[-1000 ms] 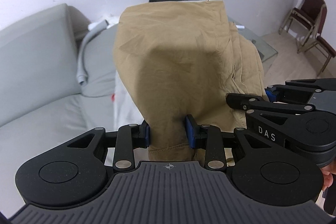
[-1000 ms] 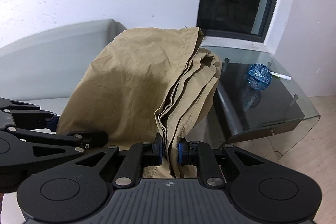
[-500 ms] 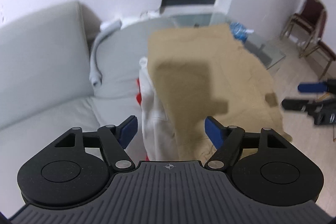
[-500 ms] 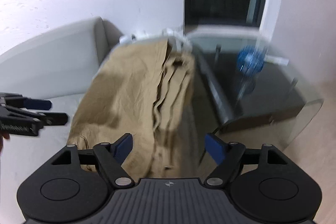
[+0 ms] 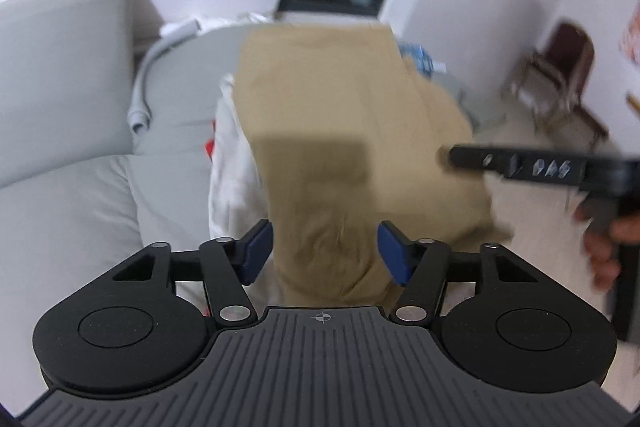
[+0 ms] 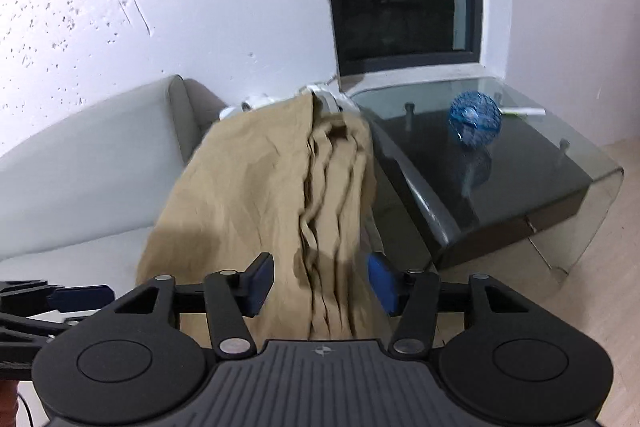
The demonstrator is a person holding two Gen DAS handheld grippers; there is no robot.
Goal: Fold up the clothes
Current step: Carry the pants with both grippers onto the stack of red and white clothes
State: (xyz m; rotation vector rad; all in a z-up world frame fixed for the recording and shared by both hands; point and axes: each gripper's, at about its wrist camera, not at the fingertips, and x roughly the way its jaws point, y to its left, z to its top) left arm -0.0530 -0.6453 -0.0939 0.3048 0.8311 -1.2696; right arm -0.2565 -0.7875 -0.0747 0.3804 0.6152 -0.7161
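A folded tan garment (image 5: 328, 107) lies over a white garment (image 5: 228, 167) on the grey sofa's end; its stacked layers show along the tan garment's right side (image 6: 332, 187). My left gripper (image 5: 325, 247) hovers just above the garment's near edge. Its jaws are closing, with cloth seen between the blue pads (image 5: 256, 247) but not pressed by them. My right gripper (image 6: 320, 275) hangs over the layered edge the same way, its jaws closing and its pads clear of the fabric. Each gripper shows in the other's view: the right gripper (image 5: 520, 167), the left gripper (image 6: 60, 297).
The grey sofa (image 5: 60, 67) fills the left, with a pale hose (image 5: 140, 95) on its arm. A glass side table (image 6: 520, 187) bearing a blue ball (image 6: 475, 119) stands to the right. A dark chair (image 5: 560, 75) stands by the far wall. A hand (image 5: 608, 243) grips the right tool.
Both grippers have let go of the tan garment, which dropped flat onto the white one. Both then sank and drew apart, and their jaws narrowed slightly from their widest.
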